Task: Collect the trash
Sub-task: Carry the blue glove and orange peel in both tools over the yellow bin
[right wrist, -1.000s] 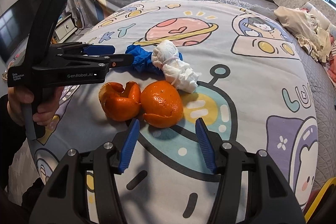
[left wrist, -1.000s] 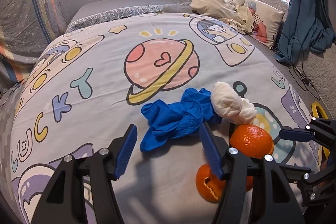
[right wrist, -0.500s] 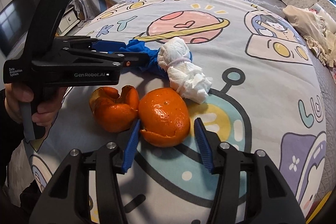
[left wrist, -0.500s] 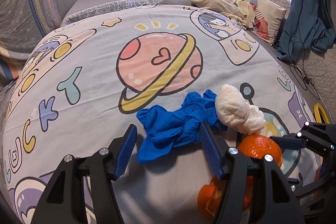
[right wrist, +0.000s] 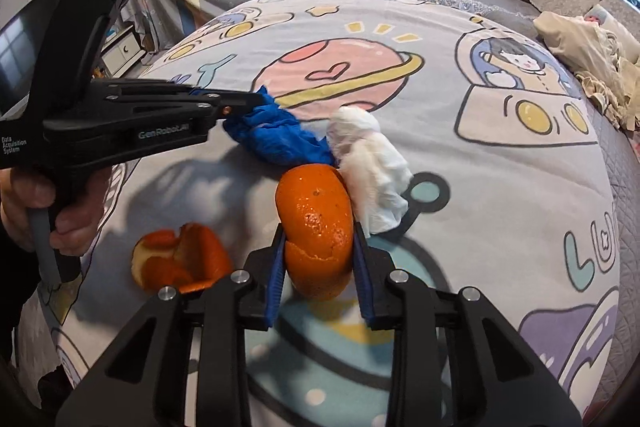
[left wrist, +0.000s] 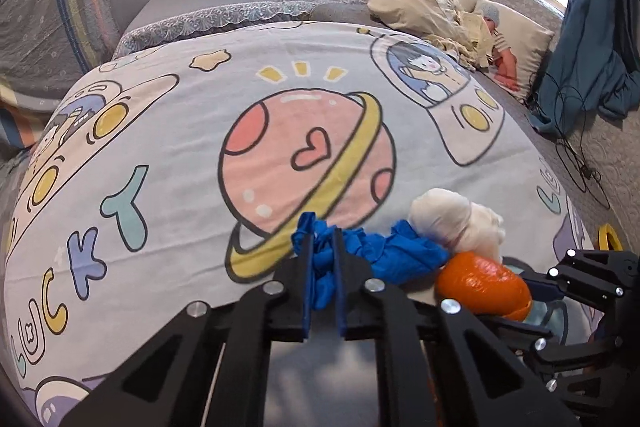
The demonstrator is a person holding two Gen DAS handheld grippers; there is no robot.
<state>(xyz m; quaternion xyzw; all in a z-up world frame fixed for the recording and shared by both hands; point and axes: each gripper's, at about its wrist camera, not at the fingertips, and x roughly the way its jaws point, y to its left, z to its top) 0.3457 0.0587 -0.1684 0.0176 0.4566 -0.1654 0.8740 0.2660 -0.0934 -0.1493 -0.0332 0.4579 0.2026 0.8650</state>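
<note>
Clamping two pieces of litter at once, both grippers work on the patterned bedspread (left wrist: 168,115). The left gripper (left wrist: 322,277) is fully closed, a fold of the crumpled blue glove (left wrist: 384,253) pinched between its pads; the rest of the glove trails on the cover toward the white tissue wad (right wrist: 368,163). The right gripper (right wrist: 318,263) is closing, its pads already pressing either side of the orange peel shell (right wrist: 316,223), which stands upright between them. A second, torn peel piece (right wrist: 180,263) lies loose just left of it, probably the next item. No bin is in view.
</note>
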